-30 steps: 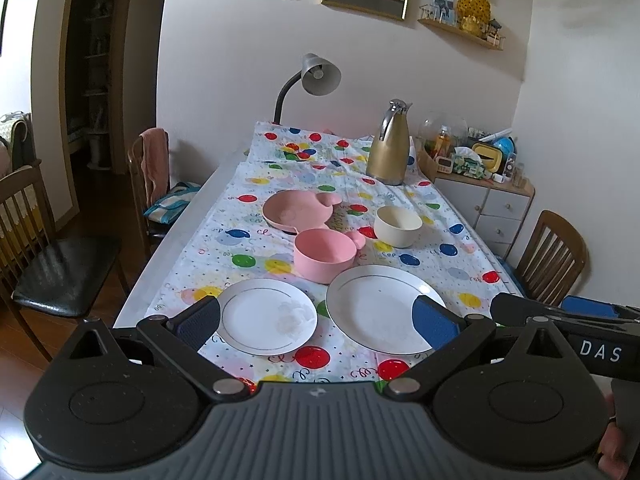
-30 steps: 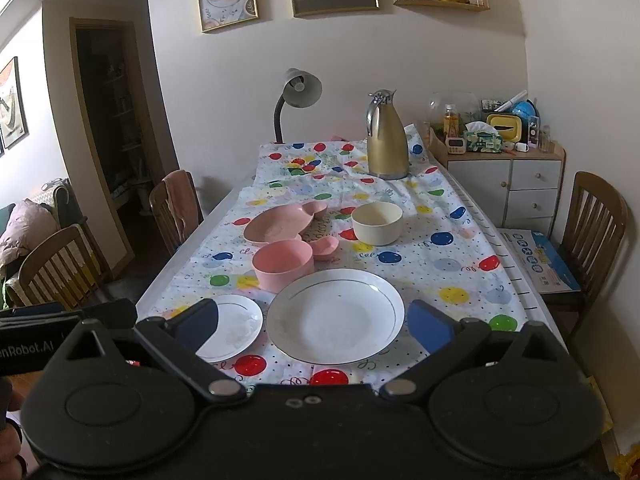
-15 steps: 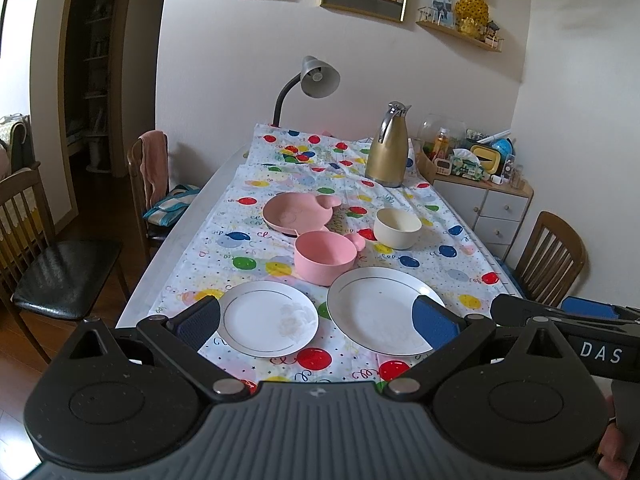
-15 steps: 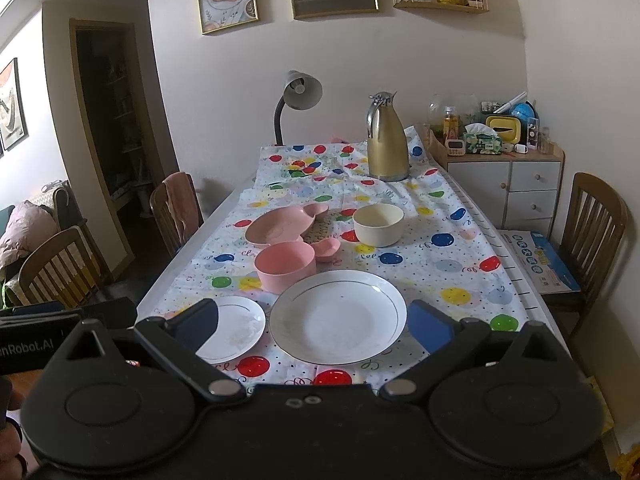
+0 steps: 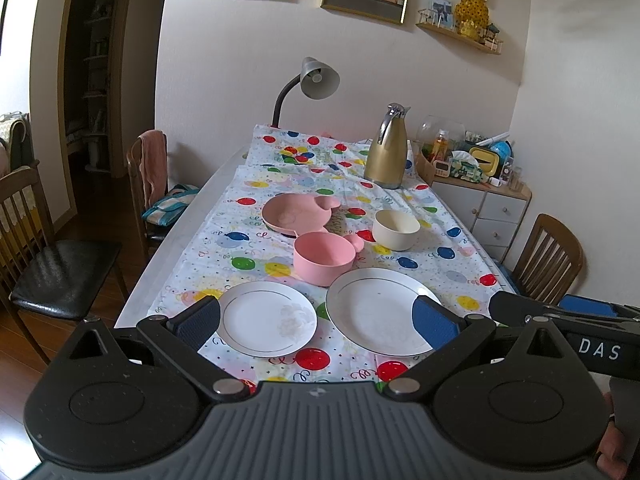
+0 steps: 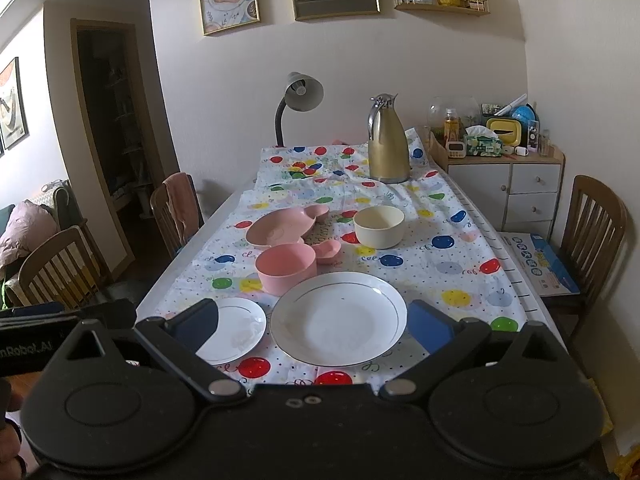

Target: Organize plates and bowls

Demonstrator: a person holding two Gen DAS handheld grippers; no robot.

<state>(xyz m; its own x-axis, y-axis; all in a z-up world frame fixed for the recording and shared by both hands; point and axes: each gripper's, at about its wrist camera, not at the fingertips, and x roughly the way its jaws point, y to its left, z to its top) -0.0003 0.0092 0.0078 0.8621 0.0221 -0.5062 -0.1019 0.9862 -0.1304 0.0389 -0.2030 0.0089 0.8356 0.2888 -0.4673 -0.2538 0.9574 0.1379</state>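
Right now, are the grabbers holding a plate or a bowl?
No, nothing is held. The left gripper and right gripper both have jaws wide open, short of the plates.

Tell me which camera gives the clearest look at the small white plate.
The left wrist view. There the small white plate lies almost whole between the open left claw's fingers. In the right wrist view the same plate sits off to the left, partly covered by a claw finger.

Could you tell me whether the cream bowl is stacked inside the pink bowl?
No, the cream bowl stands apart on the tablecloth, right of the pink bowl.
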